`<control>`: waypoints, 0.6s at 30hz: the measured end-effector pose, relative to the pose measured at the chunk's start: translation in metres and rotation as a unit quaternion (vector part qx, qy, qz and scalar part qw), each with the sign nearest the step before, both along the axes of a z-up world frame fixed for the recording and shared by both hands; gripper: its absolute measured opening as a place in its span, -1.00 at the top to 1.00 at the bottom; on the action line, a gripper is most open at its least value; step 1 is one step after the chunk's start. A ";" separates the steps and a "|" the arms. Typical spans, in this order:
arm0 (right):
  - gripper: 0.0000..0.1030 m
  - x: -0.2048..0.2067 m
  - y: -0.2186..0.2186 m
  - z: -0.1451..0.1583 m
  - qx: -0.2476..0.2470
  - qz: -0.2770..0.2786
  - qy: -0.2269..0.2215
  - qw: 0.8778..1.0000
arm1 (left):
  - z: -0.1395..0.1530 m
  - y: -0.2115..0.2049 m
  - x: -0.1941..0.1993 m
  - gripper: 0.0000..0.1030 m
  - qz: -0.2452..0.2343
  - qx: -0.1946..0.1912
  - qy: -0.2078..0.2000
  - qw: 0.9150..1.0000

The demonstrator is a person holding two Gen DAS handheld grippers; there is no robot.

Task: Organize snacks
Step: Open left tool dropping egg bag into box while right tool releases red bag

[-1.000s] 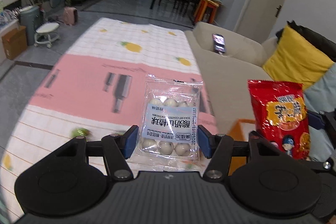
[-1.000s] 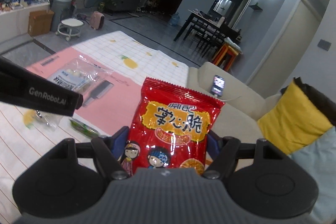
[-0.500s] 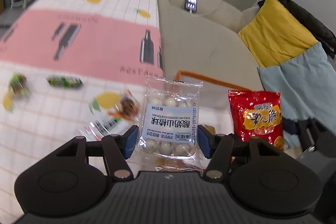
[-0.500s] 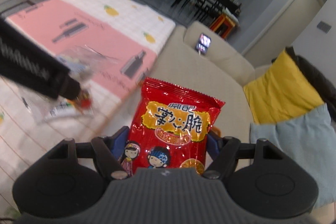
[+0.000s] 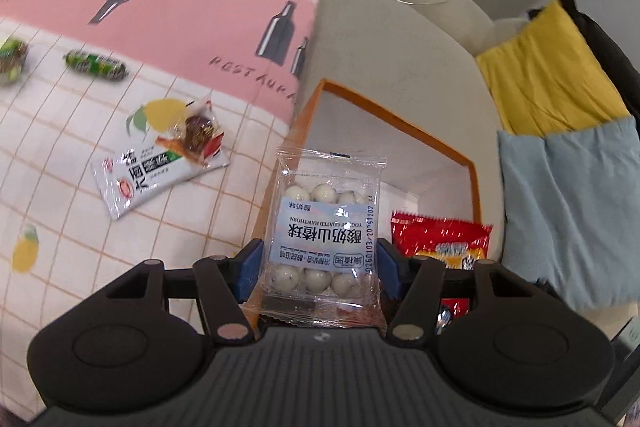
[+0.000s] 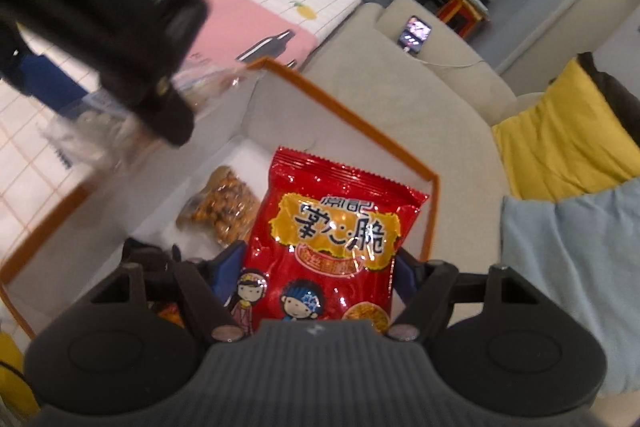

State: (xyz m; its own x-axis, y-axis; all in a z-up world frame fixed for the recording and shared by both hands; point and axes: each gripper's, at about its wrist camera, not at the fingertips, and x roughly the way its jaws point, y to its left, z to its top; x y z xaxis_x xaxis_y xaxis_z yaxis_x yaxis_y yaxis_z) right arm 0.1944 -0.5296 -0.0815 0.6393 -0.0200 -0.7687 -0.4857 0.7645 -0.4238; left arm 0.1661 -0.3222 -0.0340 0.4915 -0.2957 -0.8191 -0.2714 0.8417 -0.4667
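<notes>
Where a second ago the left wrist view looked out across the room over a pink and checked cloth, it now tips down onto an orange-rimmed box (image 5: 440, 147) at the cloth's edge beside a beige sofa (image 5: 400, 47), so this hand has swung in for a drop. The left gripper (image 5: 318, 263) is clamped on a clear pack of white coated balls (image 5: 324, 227), its blue pads against the pack's sides, the pack upright over the box's near wall. Loose snacks remain on the cloth: a white wrapped bar (image 5: 148, 179), a small brown sweet (image 5: 198, 131) and a green wrapped stick (image 5: 96, 65), so sorting looks far from finished. In the right wrist view the box, not in sight a second ago, now fills the middle, and the right gripper (image 6: 316, 267) holds a red crisp bag (image 6: 332, 239) upright above its white inside, tilted steeply down. A bag of brown nuts (image 6: 224, 203) already lies in the box. The left gripper's dark body crosses the upper left, blurred.
</notes>
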 end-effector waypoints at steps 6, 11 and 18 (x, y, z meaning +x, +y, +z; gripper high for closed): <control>-0.39 0.008 -0.005 -0.011 0.002 0.030 0.039 0.999 | -0.011 -0.005 0.006 -0.32 0.031 0.005 0.029 0.999; -0.39 0.022 -0.008 -0.022 0.012 0.026 0.099 0.995 | -0.017 -0.012 0.012 -0.34 0.020 0.018 0.044 0.999; -0.40 0.018 -0.004 -0.036 0.018 0.017 0.135 0.991 | -0.016 -0.015 0.020 -0.35 0.002 0.030 0.056 0.998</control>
State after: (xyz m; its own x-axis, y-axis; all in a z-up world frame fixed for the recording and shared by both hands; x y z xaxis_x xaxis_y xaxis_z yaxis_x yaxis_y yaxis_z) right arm 0.2123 -0.5332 -0.1172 0.4104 0.0291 -0.9114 -0.6038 0.7577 -0.2477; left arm 0.1862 -0.3367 -0.0501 0.3966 -0.2433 -0.8852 -0.3228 0.8657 -0.3826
